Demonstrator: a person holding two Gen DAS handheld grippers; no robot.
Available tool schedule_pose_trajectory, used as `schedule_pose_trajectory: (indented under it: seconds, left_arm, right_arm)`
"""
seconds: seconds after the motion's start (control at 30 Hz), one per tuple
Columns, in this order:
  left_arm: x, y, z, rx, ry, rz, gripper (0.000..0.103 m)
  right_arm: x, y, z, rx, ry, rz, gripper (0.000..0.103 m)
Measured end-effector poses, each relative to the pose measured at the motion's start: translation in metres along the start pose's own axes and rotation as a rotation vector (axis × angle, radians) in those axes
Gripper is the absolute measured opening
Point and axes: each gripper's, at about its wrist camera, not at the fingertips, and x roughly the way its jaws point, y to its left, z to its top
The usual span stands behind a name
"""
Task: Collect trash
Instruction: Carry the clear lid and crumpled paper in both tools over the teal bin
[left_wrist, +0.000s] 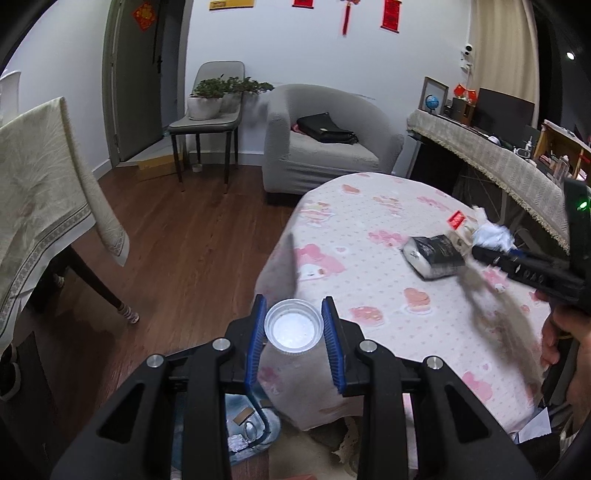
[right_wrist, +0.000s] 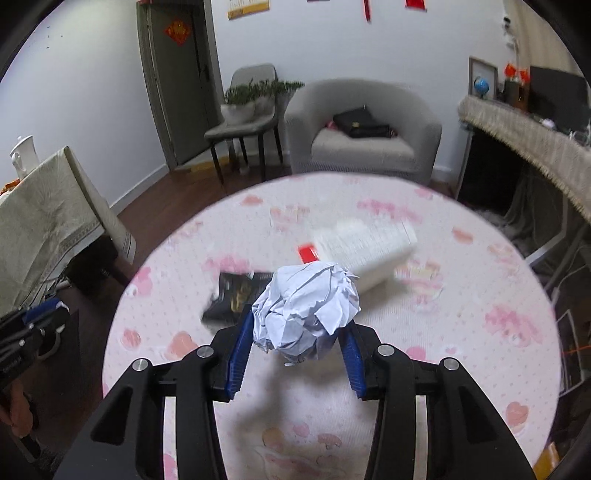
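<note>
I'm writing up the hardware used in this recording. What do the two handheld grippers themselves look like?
Both look alike. The left gripper and right gripper have matte black angular linkage arms with cut-out openings and round silver pivot bolts. Each ends in two blue ribbed finger pads. Seen from the side in the left wrist view, the right gripper's black body carries a small green light. No sleeve shows clearly.

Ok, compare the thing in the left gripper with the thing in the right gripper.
The left gripper holds a small clear plastic cup, rigid and round with an open rim; the right gripper holds a crumpled paper ball, white, irregular and creased. The cup fits between its pads, while the ball bulges above its own. Both are held off the pink-patterned table.
</note>
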Motion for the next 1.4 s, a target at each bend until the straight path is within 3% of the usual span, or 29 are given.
schedule_pose_trajectory:
  seconds: [0.4, 0.67, 1.1, 1.4]
  left_arm:
    - [-0.01, 0.038, -0.015, -0.004, 0.019, 0.045, 0.033]
    - [-0.009, 0.076, -0.03, -0.074, 0.063, 0.079, 0.033]
    - [0.014, 0.126, -0.076, -0.153, 0.189, 0.155, 0.033]
    - [0.047, 0.154, -0.116, -0.223, 0.306, 0.171, 0.033]
  right_arm:
    - [0.009, 0.057, 0.008, -0.059, 0.001, 0.09, 0.045]
    - [0.019, 0.109, 0.006, -0.114, 0.007, 0.172, 0.045]
    - [0.032, 0.194, -0.003, -0.204, 0.03, 0.301, 0.045]
    - [0.054, 0.241, -0.022, -0.26, 0.101, 0.353, 0.045]
